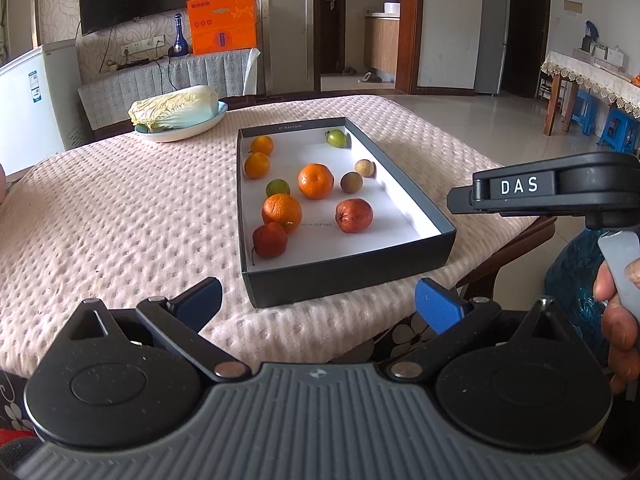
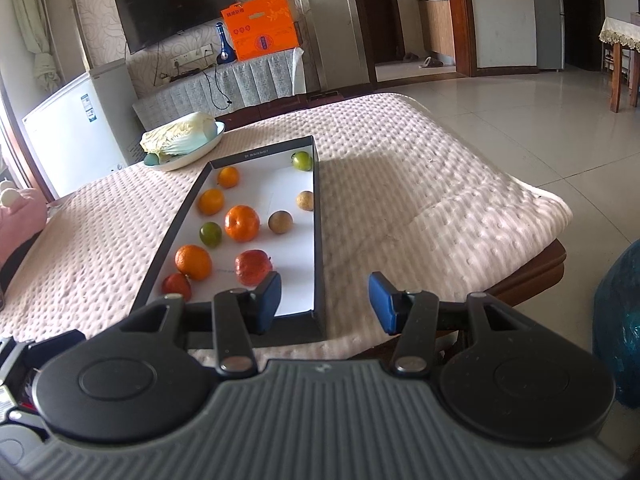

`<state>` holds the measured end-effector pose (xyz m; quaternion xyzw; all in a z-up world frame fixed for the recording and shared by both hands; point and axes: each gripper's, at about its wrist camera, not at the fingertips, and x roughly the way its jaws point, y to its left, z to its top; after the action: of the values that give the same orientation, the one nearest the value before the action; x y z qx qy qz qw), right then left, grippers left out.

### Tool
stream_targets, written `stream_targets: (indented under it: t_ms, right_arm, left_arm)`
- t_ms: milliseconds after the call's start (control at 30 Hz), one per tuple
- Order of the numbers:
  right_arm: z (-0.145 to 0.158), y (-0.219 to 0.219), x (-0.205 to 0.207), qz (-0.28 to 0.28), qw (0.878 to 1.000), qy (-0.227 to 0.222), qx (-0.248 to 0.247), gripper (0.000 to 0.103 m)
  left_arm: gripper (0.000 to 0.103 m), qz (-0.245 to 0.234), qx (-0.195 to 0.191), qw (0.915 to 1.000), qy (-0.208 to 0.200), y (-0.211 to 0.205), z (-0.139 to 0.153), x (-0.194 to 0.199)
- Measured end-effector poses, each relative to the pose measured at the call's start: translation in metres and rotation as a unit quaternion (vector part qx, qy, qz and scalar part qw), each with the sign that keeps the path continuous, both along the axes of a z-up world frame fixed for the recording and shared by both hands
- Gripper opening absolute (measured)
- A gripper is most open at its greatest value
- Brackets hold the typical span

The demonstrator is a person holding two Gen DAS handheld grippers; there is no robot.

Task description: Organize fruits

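A dark shallow box (image 1: 344,280) (image 2: 318,240) with a white floor lies on the pink padded table. It holds several fruits: oranges (image 1: 315,181) (image 2: 241,223), red apples (image 1: 354,215) (image 2: 253,267), green fruits (image 1: 336,138) (image 2: 210,234) and brown round fruits (image 1: 351,181) (image 2: 280,222). My left gripper (image 1: 318,300) is open and empty, just short of the box's near end. My right gripper (image 2: 325,298) is open and empty over the box's near right corner; its side shows at the right of the left wrist view (image 1: 520,192).
A dish with a napa cabbage (image 1: 176,110) (image 2: 180,136) stands at the table's far left. The table edge (image 2: 532,264) drops off to the right, with a blue wrapped object (image 2: 620,320) beside it. A white fridge (image 1: 36,96) stands left.
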<state>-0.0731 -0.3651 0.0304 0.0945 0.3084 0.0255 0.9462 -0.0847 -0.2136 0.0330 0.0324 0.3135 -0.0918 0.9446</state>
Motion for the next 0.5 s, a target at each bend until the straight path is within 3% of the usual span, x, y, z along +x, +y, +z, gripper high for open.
stream_targets:
  t_ms: [500]
  right_arm:
    - [-0.0013, -0.0007, 0.0013, 0.0, 1.0, 0.003, -0.001, 0.051]
  left_arm:
    - [0.103, 0.006, -0.001, 1.0, 0.006, 0.0003, -0.0025, 0.0041]
